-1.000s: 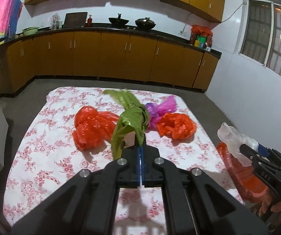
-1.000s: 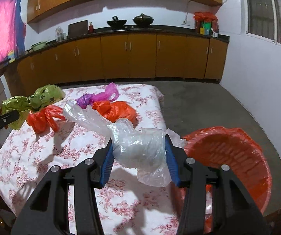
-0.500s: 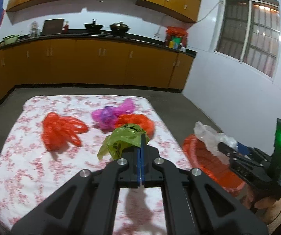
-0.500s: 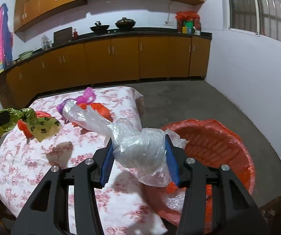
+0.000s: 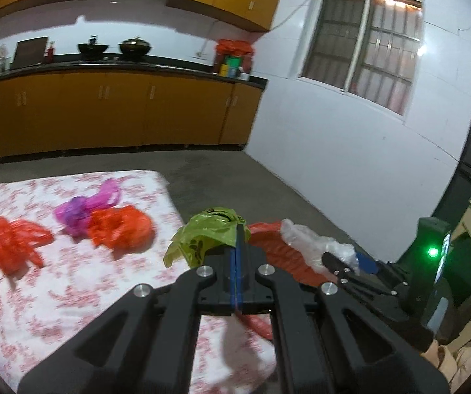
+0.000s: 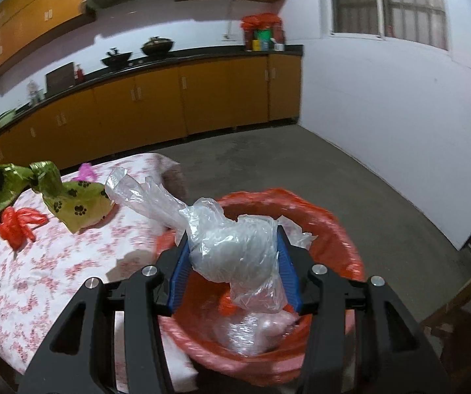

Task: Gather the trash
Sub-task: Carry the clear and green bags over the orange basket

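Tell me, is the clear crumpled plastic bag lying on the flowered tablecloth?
No, the clear crumpled plastic bag is clamped in the right gripper above the red-lined bin.

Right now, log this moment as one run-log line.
left gripper: shut on green bag | right gripper: shut on clear bag, above red bin | table: three bags left

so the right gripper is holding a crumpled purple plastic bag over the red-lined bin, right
Not quite: the bag in the right gripper is a crumpled clear plastic bag, not purple. It is over the red-lined bin, as the right wrist view shows.
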A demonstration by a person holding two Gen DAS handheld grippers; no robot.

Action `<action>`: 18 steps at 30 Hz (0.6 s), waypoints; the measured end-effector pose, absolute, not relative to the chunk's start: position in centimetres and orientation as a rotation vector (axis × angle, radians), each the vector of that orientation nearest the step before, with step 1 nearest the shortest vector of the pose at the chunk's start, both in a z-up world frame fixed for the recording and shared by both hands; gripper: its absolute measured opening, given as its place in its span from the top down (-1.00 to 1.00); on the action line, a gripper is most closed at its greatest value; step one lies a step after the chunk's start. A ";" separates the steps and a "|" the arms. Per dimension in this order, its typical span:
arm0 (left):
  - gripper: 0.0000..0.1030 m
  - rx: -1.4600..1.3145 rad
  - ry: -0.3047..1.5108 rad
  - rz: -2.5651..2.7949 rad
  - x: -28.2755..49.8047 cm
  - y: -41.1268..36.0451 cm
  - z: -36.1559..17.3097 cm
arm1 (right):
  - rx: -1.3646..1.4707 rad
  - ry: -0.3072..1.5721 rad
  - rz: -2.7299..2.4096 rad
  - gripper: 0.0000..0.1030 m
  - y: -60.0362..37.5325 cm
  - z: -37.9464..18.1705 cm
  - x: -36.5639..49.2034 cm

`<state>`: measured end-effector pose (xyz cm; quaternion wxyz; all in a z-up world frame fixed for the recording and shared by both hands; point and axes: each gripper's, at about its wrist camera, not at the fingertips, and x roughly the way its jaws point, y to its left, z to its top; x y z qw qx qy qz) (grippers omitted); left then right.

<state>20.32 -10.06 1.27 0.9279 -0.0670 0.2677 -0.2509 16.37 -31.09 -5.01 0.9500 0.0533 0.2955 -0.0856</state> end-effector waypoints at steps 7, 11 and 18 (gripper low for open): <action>0.96 -0.116 0.554 -0.581 21.0 -14.2 1.4 | 0.119 0.620 -0.251 0.06 -34.2 -5.3 15.9; 0.96 -0.111 0.569 -0.606 21.6 -16.0 1.0 | 0.133 0.627 -0.280 0.06 -35.5 -5.4 15.7; 0.96 -0.101 0.592 -0.636 22.4 -18.4 0.4 | 0.154 0.633 -0.314 0.06 -37.5 -5.8 15.7</action>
